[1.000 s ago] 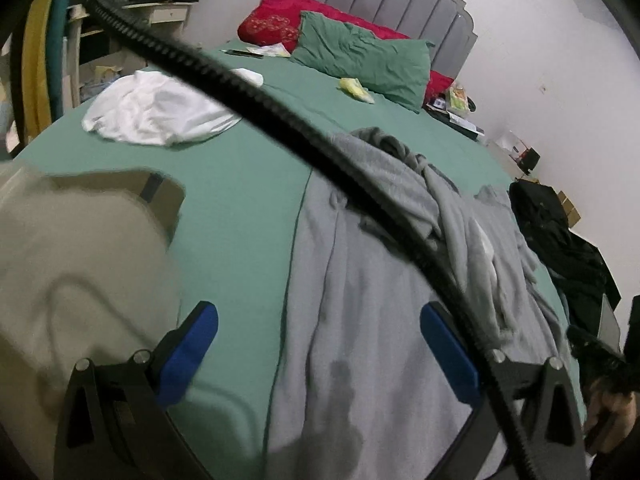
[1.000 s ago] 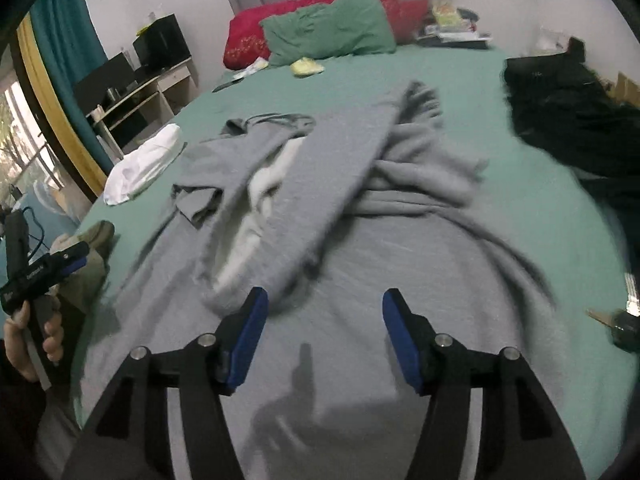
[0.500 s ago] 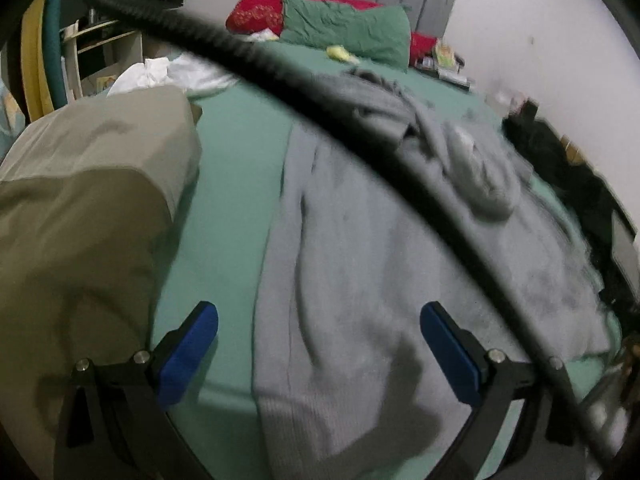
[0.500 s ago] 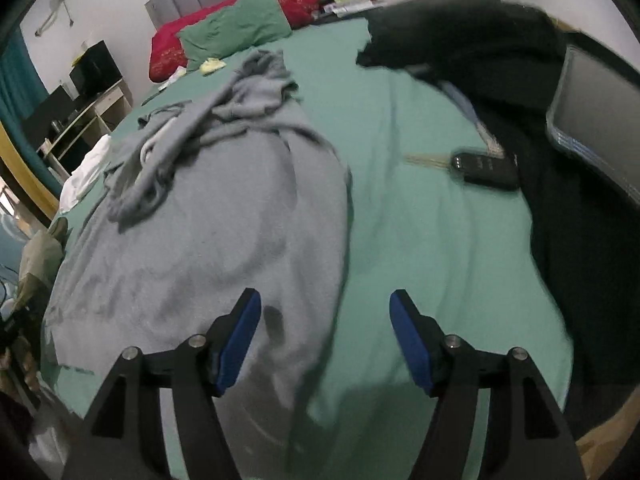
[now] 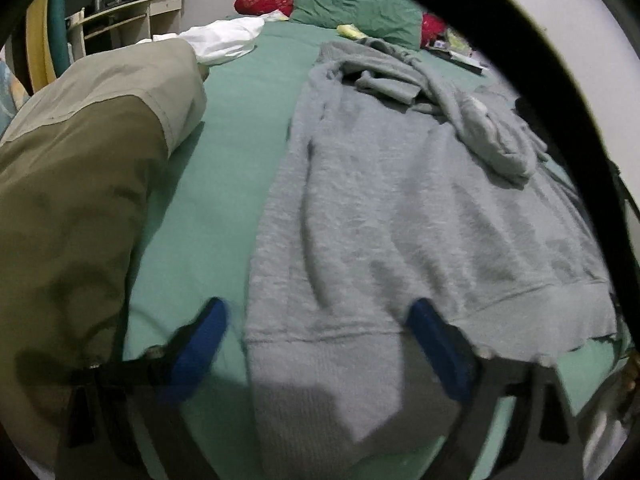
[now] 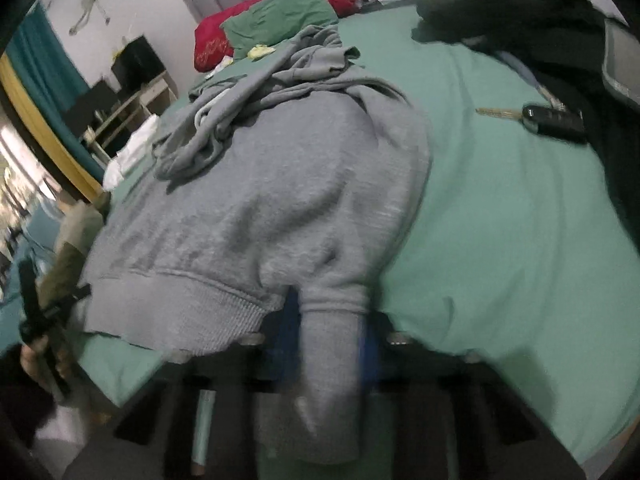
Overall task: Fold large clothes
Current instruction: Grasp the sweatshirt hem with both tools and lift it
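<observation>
A large grey sweatshirt [image 5: 400, 208] lies spread on the green bed sheet [image 5: 232, 132], its ribbed hem at the near bed edge and its sleeves bunched at the far end. My left gripper [image 5: 320, 344] is open, its blue fingers on either side of the hem's left corner. In the right wrist view the sweatshirt [image 6: 280, 200] has its right hem corner hanging down between the fingers of my right gripper [image 6: 328, 344], which is shut on it.
A folded olive and beige garment [image 5: 80, 180] lies left of the sweatshirt. A white cloth [image 5: 224, 40] and pillows [image 5: 352, 4] lie farther back. Black clothing [image 6: 532, 12] and a car key [image 6: 552, 118] lie at the right.
Both grippers came down to the near hem of the sweatshirt. My right gripper has shut on the right hem corner. The left one stays open over the left corner.
</observation>
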{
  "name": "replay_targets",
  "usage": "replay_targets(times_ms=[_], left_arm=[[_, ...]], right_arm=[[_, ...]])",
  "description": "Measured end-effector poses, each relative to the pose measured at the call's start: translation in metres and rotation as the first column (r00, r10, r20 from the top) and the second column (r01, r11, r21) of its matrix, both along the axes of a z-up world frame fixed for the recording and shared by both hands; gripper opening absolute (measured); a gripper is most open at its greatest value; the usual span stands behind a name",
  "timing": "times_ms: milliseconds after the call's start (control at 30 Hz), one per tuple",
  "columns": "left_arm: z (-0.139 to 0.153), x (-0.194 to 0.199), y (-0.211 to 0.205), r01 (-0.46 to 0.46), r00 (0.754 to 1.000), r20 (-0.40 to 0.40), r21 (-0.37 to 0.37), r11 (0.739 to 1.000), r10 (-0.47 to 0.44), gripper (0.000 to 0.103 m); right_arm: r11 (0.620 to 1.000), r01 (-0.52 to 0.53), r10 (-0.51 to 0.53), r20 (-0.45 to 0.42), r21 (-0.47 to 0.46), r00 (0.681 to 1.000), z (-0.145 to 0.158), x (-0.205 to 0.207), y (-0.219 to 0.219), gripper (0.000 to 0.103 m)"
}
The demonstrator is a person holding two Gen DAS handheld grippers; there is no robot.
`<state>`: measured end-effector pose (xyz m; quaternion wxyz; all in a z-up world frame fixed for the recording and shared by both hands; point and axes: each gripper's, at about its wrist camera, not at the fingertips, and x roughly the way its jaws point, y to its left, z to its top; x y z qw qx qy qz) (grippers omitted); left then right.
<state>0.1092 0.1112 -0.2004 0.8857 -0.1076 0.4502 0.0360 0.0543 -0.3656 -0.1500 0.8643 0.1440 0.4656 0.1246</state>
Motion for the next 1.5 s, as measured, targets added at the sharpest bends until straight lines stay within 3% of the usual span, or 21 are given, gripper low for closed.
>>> replay_targets(times_ms=[67,100,133,233,400,567,833,1200,1333,1500], left_arm=[[0.003,-0.005,-0.008,0.022,1.000,0.012,0.017,1.000,-0.022,0.060],[0.005,-0.007,-0.012,0.037,0.999,0.016,0.017,0.999,-0.038,0.041],[0.008,-0.009,-0.016,0.057,0.998,0.013,0.002,0.998,-0.057,0.032],[0.018,-0.016,-0.021,0.067,0.998,0.023,-0.014,0.998,-0.066,0.023],[0.044,-0.033,-0.010,0.046,0.996,0.080,-0.117,0.992,-0.036,0.022],[0.082,-0.057,-0.024,0.087,0.987,0.139,-0.081,0.993,-0.076,0.021],[0.121,-0.114,-0.018,0.093,0.986,0.151,-0.128,0.987,-0.073,0.021],[0.188,-0.176,-0.035,0.156,0.971,0.195,-0.080,0.985,-0.138,0.020],[0.200,-0.177,-0.037,0.164,0.970,0.193,-0.082,0.983,-0.146,0.020],[0.205,-0.157,-0.039,0.166,0.967,0.211,-0.084,0.983,-0.145,0.020]], right_arm=[[1.000,-0.009,0.009,0.016,-0.007,1.000,0.004,-0.002,0.004,0.019],[1.000,-0.015,0.015,0.030,-0.003,0.999,0.007,-0.004,0.006,0.018],[1.000,-0.017,0.017,0.046,-0.001,0.999,0.012,-0.007,0.005,0.018],[0.999,0.018,-0.021,0.101,0.035,0.995,0.034,-0.020,-0.003,0.017],[0.989,0.056,-0.076,0.143,0.137,0.987,0.066,-0.045,-0.026,0.017],[0.992,0.029,-0.052,0.190,0.124,0.980,0.097,-0.071,-0.029,0.016],[0.992,0.015,-0.046,0.246,0.128,0.968,0.141,-0.117,-0.052,0.016],[0.989,-0.013,-0.038,0.336,0.147,0.941,0.205,-0.184,-0.070,0.016],[0.986,-0.005,-0.053,0.345,0.165,0.937,0.217,-0.188,-0.078,0.016],[0.982,0.004,-0.075,0.365,0.191,0.928,0.217,-0.156,-0.080,0.016]])
